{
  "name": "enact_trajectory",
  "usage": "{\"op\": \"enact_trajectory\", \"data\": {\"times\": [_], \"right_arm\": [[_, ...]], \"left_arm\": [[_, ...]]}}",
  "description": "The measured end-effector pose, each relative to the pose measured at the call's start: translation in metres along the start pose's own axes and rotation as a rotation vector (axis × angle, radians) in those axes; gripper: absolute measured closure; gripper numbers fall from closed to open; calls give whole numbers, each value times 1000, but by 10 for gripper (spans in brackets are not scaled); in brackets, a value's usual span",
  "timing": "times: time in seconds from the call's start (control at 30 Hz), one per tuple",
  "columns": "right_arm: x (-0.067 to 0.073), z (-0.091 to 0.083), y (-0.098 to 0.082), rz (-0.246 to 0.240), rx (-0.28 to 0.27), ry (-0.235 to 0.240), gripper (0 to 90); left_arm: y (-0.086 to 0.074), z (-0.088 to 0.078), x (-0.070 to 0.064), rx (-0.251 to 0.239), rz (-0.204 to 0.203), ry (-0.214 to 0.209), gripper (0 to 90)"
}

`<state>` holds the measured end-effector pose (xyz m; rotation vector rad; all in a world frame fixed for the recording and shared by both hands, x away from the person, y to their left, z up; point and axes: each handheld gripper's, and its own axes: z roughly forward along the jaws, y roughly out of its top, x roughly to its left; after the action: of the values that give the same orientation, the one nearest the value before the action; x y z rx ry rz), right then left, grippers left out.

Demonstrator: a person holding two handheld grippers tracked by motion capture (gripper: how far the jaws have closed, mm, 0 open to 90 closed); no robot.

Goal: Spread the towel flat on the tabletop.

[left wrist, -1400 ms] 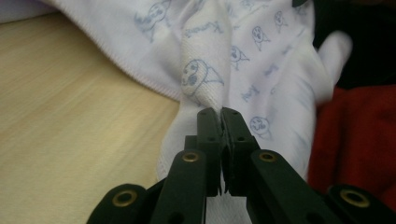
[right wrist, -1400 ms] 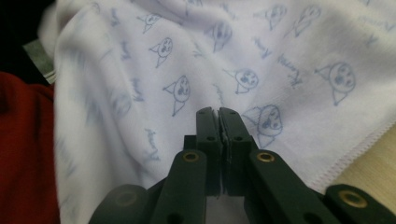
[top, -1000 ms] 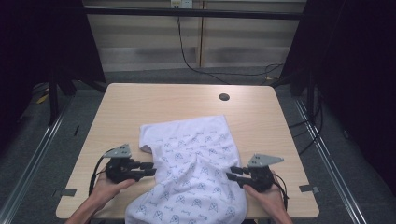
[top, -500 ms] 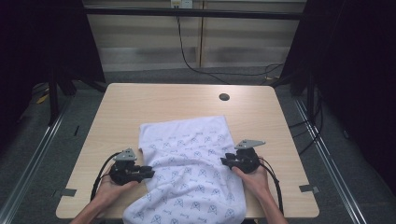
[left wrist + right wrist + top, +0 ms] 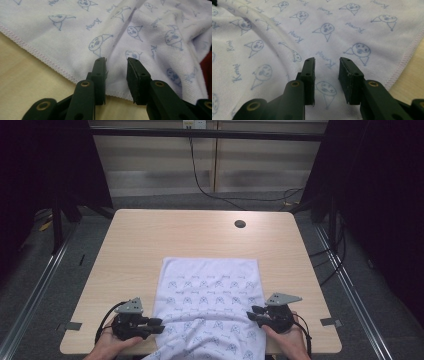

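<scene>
Towel (image 5: pixel 209 295): now spread flat and square on the table (image 5: pixel 150 235), near edge rumpled, hanging off the front.
Left gripper (image 5: pixel 156 325): jaws apart at the towel's left hem, released.
Right gripper (image 5: pixel 256 312): jaws apart over its right side.
Meaning: likely spreading done.

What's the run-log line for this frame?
towel: spread on table | left hand-held gripper: open at towel hem | right hand-held gripper: open over towel

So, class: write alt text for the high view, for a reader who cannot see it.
A white printed cloth lies spread on a wooden table, its near part rumpled. A person's hands hold the left gripper and right gripper at its two side edges, fingers pointing inward.
</scene>
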<state>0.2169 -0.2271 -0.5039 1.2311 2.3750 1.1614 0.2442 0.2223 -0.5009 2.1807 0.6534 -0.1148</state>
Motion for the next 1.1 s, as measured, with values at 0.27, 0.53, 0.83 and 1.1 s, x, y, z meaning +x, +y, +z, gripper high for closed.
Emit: {"op": "enact_trajectory", "data": {"times": [0.27,0.53,0.83,1.1], "right_arm": [[0,4,13,-21,-13,-1,571],[-20,23,39,-5,-40,-10,541],[-20,39,38,15,2,-1,535],[-11,30,33,-10,39,36,555]], "left_arm": [[37,6,27,-96,3,41,633],[54,26,71,-114,-73,128,626],[42,24,67,-77,-47,154,642],[28,15,47,-68,-43,148,643]]}}
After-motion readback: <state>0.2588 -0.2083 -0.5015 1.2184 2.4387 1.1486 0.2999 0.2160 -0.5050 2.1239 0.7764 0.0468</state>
